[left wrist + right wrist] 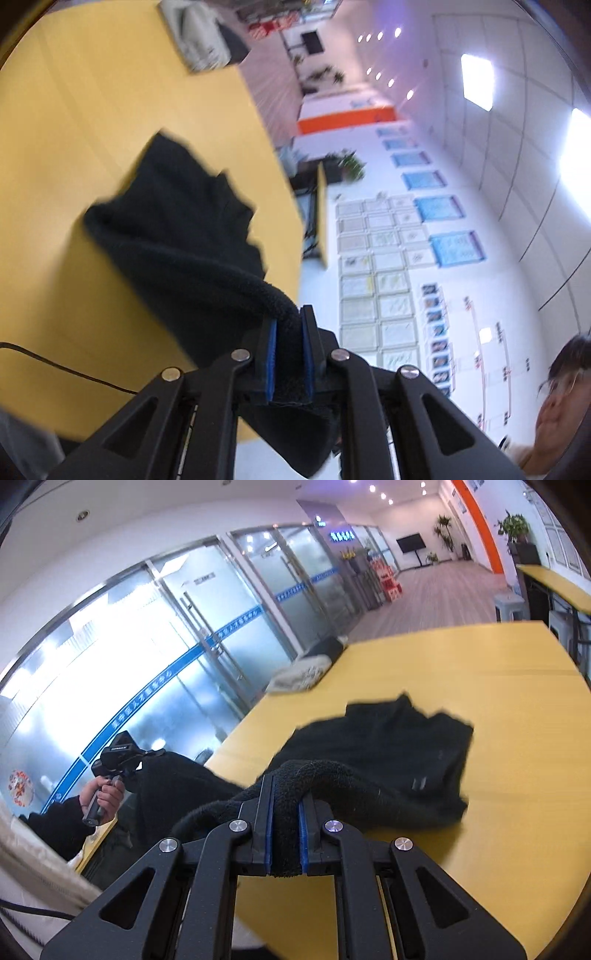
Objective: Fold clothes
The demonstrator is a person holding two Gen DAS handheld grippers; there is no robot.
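Note:
A black fleece garment point(177, 236) hangs partly lifted over the yellow table point(74, 129). My left gripper point(290, 325) is shut on a thick rolled edge of it, with cloth bunched between the blue pads. In the right wrist view the same garment point(399, 746) lies partly spread on the table point(517, 812), its far end flat. My right gripper point(286, 794) is shut on another rolled edge of it. The left gripper point(122, 757) also shows at the left, held in a hand above the table edge.
A folded white and dark pile point(203, 37) sits at the far table corner; it also shows in the right wrist view point(306, 668). A thin black cable point(66, 369) crosses the table's near side. A person's face point(561, 398) is close by.

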